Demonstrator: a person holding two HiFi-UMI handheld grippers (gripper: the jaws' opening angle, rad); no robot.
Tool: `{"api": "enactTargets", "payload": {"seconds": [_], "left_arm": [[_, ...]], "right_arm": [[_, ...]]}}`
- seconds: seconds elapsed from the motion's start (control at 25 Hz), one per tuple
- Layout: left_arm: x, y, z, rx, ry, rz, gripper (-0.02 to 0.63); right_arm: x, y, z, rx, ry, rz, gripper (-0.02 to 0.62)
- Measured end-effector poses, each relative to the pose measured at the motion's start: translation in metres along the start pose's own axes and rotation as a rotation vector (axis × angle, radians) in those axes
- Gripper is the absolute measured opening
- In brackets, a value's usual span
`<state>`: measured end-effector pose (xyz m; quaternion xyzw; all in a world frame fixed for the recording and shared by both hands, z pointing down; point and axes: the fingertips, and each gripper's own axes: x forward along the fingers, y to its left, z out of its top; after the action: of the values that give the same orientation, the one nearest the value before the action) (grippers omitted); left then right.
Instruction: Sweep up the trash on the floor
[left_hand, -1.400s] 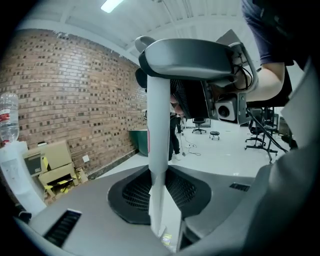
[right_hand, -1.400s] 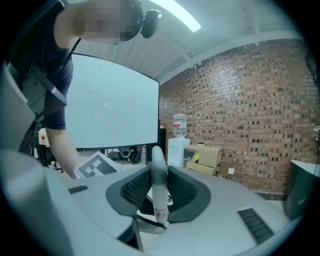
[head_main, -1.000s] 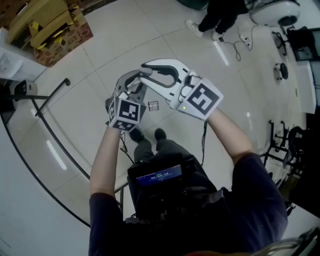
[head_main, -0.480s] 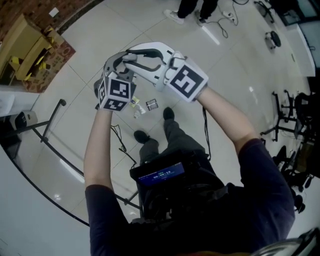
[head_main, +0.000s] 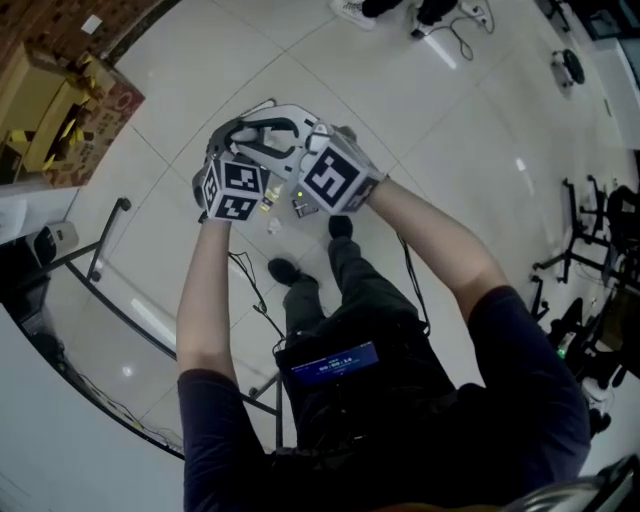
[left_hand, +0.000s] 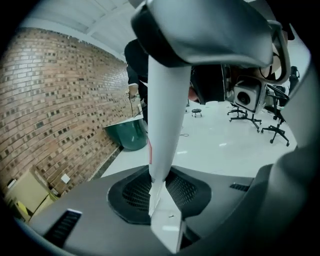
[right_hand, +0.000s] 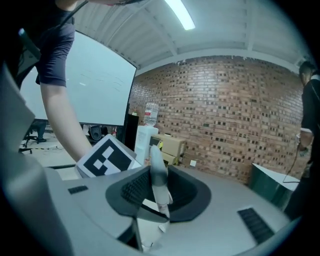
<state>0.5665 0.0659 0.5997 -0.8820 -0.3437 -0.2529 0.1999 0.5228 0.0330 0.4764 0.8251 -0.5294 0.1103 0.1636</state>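
In the head view a few small scraps of trash (head_main: 303, 207) lie on the pale tiled floor just ahead of the person's shoes (head_main: 285, 270). Both grippers are held close together right above them. The dark left gripper (head_main: 240, 150) is shut on a white handle (left_hand: 165, 125) that runs up between its jaws and out of the left gripper view. The white right gripper (head_main: 300, 140) is shut on a slim grey-white handle (right_hand: 157, 182). The lower ends of both handles are hidden behind the grippers.
A cardboard box (head_main: 110, 95) stands at the upper left near a brick wall (left_hand: 55, 100). A black metal frame (head_main: 100, 250) runs along the left. Cables (head_main: 450, 40) and another person's shoes lie farther off. Office chairs (head_main: 600, 210) stand at the right. A green bin (left_hand: 127, 132) sits by the wall.
Both grippers have sunk together toward the floor and now hang over the scraps. The person has stepped forward, so the trash sits closer to the shoes.
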Motion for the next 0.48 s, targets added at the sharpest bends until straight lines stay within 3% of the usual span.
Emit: {"api": "enactTargets", "payload": {"seconds": [0.24,0.36,0.48], "left_arm": [[0.011,-0.02,-0.019,-0.049,0.013,0.031,0.081],[0.005,-0.046,-0.039,-0.074,0.034,-0.018,0.083],[0.005,-0.066,-0.057,-0.093,0.061,-0.064,0.086]], "right_arm": [[-0.002,0.009,-0.022,0.022,0.006,0.061,0.114],[-0.011,0.038,-0.04,0.026,0.061,0.124,0.115],[-0.016,0.059,-0.056,0.104,0.08,0.136,0.122]]}}
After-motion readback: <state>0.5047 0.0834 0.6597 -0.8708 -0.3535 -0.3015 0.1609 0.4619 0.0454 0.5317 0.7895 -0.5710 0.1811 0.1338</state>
